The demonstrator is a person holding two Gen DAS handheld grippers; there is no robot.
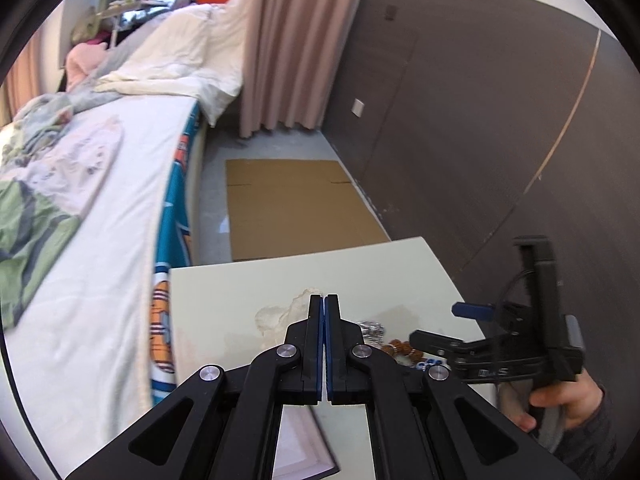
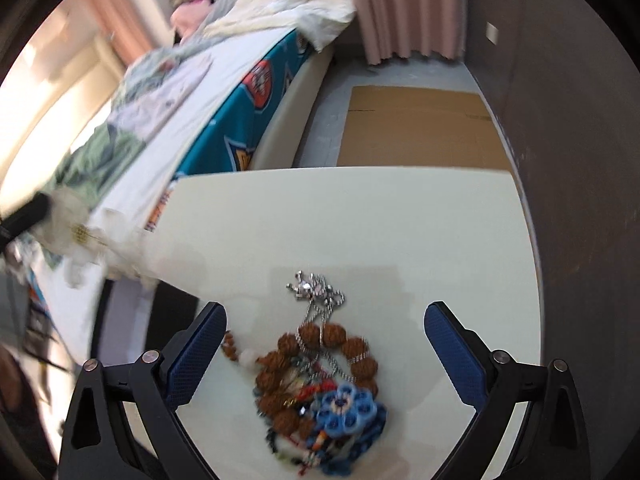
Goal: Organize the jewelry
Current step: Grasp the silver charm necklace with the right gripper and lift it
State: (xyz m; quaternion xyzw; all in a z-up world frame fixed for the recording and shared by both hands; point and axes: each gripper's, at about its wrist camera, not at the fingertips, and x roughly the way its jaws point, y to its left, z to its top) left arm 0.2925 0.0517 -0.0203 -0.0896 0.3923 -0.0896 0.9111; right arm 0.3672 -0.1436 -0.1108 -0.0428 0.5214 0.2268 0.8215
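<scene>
A heap of jewelry lies on the pale table (image 2: 360,216): a brown bead bracelet (image 2: 320,360), a silver chain necklace (image 2: 316,292) and a blue flower-shaped piece (image 2: 346,404). My right gripper (image 2: 326,340) is open, with the heap between and just below its blue pads (image 2: 452,344). My left gripper (image 1: 324,308) is shut and seems to hold a thin translucent bag (image 1: 288,312) at its tips. In the right wrist view that whitish bag (image 2: 80,232) hangs blurred at the left. The right gripper (image 1: 472,312) shows in the left wrist view over the beads (image 1: 396,348).
A pale lilac box or tray (image 1: 296,440) lies on the table below my left gripper. A bed (image 1: 100,220) with crumpled clothes runs along the left. Flat cardboard (image 1: 296,208) lies on the floor beyond the table. A dark wall panel (image 1: 480,120) stands on the right.
</scene>
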